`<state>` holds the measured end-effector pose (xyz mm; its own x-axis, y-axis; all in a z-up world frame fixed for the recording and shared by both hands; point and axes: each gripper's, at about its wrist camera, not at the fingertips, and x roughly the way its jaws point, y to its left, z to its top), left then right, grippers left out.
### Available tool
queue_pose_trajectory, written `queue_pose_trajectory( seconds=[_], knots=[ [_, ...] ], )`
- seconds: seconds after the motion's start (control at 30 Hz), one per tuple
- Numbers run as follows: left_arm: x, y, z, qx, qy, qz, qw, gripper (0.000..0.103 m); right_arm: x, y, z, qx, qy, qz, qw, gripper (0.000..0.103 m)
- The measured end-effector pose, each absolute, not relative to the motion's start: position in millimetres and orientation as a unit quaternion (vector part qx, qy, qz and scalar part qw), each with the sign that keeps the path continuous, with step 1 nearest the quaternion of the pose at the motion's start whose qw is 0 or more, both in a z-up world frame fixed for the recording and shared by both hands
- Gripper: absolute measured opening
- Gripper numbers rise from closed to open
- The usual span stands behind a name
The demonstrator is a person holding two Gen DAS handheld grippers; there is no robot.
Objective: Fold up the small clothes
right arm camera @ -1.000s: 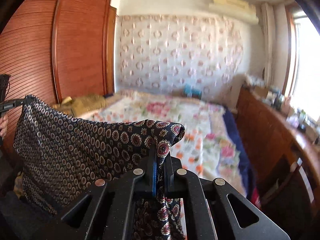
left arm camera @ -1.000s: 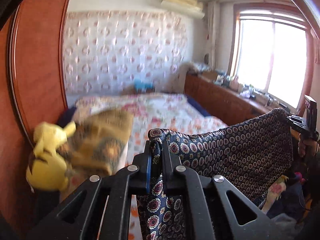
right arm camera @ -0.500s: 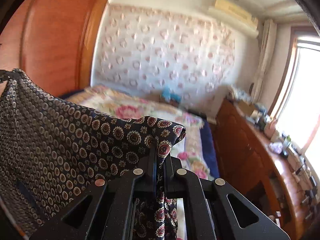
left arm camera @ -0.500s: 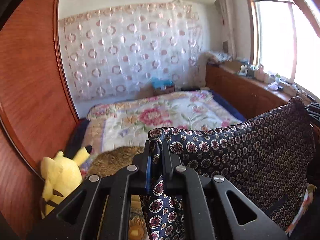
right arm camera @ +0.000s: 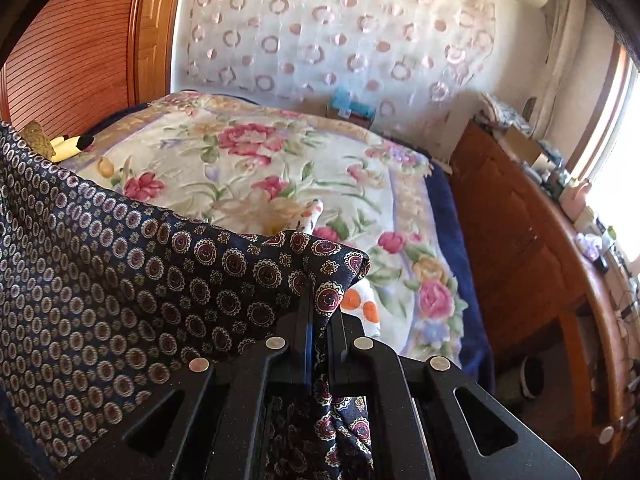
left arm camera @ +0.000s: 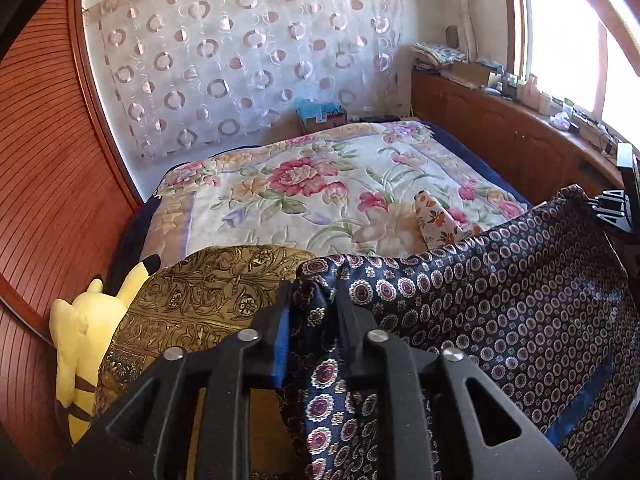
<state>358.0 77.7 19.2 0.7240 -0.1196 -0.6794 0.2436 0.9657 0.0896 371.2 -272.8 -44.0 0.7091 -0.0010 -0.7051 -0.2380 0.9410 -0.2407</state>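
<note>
The cloth (left arm camera: 500,320), dark w/ medallion print, hangs stretched betw. both grippers above the near end of the bed (left arm camera: 320,184). Each gripper has one top corner, so the upper edge runs taut and the rest drapes flat below, prob. so it can be laid down smooth for folding.

Left gripper (left arm camera: 310,312): jaws have just been opening; a gap shows each side of the bunched corner, which sits betw. the fingers but looks no longer pinched. My read: it's letting go of its corner, though the cloth hasn't slid out yet.

Right gripper (right arm camera: 320,312): clamped tight on its corner, fabric folded over the fingertips, prob. to keep the edge up while the other side releases.

Both point down toward the bed, which fits a lay-down.

A small orange-flowered piece (left arm camera: 434,220) lies on the bed just beyond the cloth, likely another item of the batch. A gold cushion (left arm camera: 208,300) and yellow plush (left arm camera: 84,328) sit at the left edge, near the wardrobe (left arm camera: 48,184), clear of the landing spot.
</note>
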Motion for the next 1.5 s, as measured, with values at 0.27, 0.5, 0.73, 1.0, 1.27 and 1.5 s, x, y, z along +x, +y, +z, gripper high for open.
queue_pose_trajectory(
  seconds=[0.27,0.5,0.73,1.0,1.27,1.5],
  knots=[
    [332,82,10,0.089,0.371,-0.14,0.914,0.047,392,-298,-36,-0.123,0.401,0.06,0.906,0.022],
    [283,86,-8,0.083,0.395,-0.14,0.904,0.047,345,-312,-22,-0.091,0.383,0.067,0.917,0.047],
    [240,94,-24,0.057,0.394,-0.121,0.909,0.047,263,-330,-10,-0.049,0.39,0.088,0.915,0.047],
    [219,98,-37,0.051,0.39,-0.106,0.913,0.042,215,-344,-29,-0.045,0.432,0.064,0.898,0.047],
    [213,102,-44,0.042,0.397,-0.098,0.912,0.04,224,-356,-34,-0.038,0.453,0.033,0.89,0.047],
    [209,99,-49,0.03,0.399,-0.111,0.91,0.023,233,-349,-29,-0.02,0.43,0.053,0.901,0.047]
  ],
)
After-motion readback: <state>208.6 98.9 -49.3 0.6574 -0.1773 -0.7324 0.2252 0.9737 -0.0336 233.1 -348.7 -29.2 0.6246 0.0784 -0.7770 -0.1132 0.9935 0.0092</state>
